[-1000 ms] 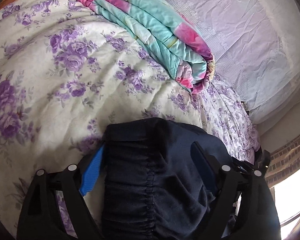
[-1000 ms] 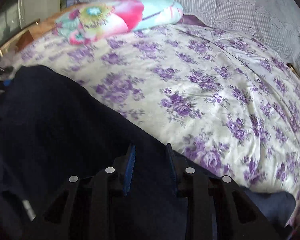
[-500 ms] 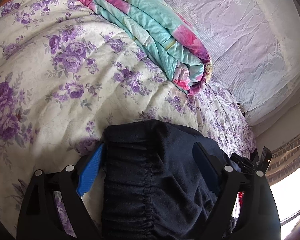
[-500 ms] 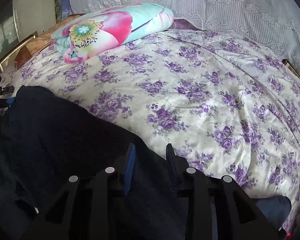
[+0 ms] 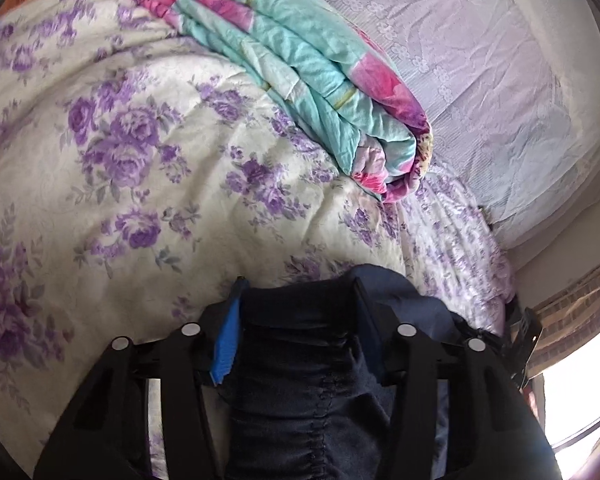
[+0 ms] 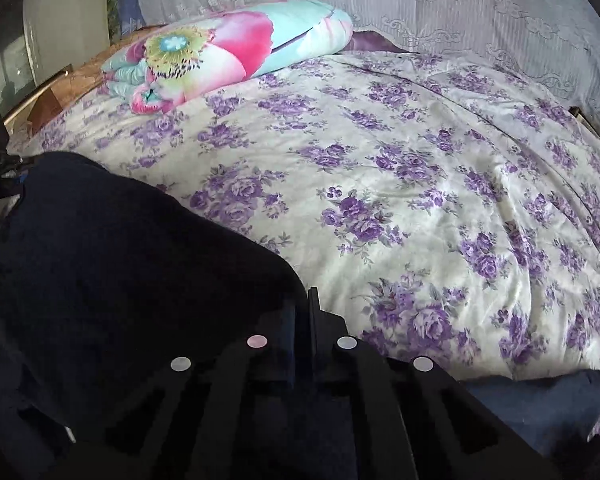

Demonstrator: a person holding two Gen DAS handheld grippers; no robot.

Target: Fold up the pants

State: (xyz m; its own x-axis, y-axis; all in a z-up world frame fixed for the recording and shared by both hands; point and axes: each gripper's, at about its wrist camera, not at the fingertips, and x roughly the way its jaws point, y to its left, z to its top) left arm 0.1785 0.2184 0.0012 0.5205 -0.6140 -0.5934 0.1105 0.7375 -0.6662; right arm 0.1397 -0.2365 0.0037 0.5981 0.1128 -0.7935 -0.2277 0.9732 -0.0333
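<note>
Navy pants (image 5: 312, 364) lie on the floral bedspread (image 5: 112, 168). Both grippers have just been closing: the left gripper (image 5: 298, 312) now clamps the gathered waistband, the right gripper (image 6: 302, 312) pinches an edge, so the fold can likely begin.
</note>
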